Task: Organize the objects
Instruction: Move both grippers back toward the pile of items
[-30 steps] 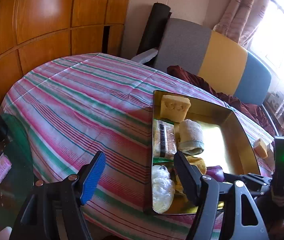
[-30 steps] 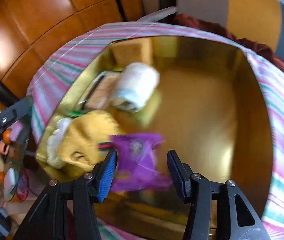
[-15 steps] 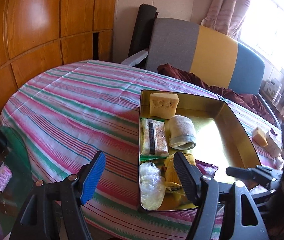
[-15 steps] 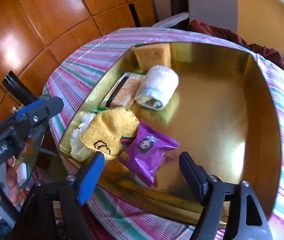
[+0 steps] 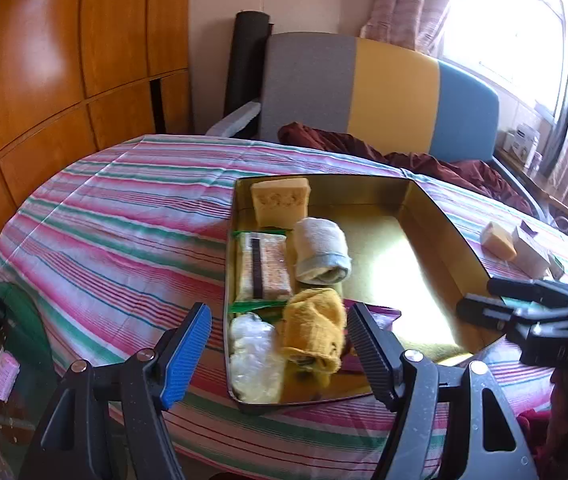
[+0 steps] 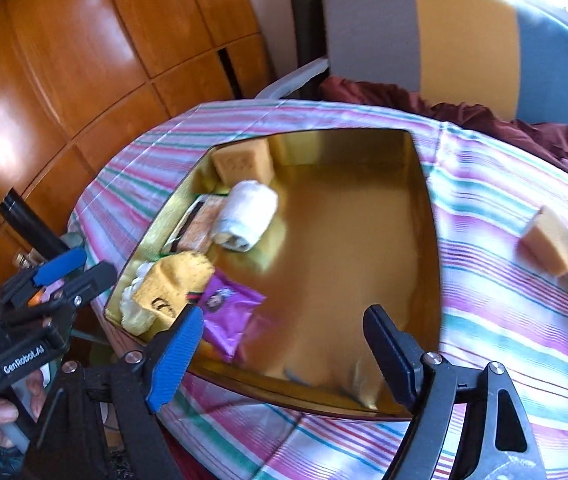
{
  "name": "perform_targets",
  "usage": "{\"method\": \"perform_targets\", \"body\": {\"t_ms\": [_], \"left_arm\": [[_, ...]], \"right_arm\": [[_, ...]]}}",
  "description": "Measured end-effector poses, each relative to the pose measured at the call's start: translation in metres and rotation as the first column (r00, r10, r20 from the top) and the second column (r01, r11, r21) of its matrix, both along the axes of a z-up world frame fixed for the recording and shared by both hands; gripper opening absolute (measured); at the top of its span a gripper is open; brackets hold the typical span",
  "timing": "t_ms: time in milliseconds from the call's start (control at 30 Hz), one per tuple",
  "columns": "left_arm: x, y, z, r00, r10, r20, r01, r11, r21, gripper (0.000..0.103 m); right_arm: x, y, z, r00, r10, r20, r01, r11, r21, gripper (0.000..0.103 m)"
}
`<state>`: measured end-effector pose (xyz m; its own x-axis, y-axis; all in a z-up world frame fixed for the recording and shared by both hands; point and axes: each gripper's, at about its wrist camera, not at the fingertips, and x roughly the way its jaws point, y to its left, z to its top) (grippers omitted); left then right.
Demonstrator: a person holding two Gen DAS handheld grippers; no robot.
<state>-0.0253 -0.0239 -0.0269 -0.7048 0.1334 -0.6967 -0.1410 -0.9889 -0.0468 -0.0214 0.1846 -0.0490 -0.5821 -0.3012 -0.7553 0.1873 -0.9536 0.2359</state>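
Both grippers are hovering at the near edge of the gold tray [image 5: 435, 224], level and pointing across it. The left gripper [image 5: 280, 344] and right gripper [image 6: 284, 344] are gaping wide, gripping nothing. The purple packet [image 6: 230, 308] is lying inside the tray's near-left corner, touching the yellow cloth [image 6: 174, 284].

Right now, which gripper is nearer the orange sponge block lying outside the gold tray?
Right. The right gripper hangs over the tray's near edge beside the orange sponge block; the left gripper sits at the tray's opposite end.
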Motion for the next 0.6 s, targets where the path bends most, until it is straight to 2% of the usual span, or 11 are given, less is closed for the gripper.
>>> {"method": "perform_targets", "body": {"t_ms": [333,600], "left_arm": [[0.003,0.033,0.006,0.996,-0.093,-0.001,0.093,0.995,-0.026,0.072],[0.002,0.07,0.01,0.981,-0.194,0.005,0.194,0.98,-0.048,0.071]], "right_arm": [[0.008,0.083,0.012,0.984,-0.175,-0.017,0.175,0.983,0.049,0.086],[0.016,0.182,0.033,0.932,-0.358,-0.063,0.363,0.924,0.123,0.086]]}}
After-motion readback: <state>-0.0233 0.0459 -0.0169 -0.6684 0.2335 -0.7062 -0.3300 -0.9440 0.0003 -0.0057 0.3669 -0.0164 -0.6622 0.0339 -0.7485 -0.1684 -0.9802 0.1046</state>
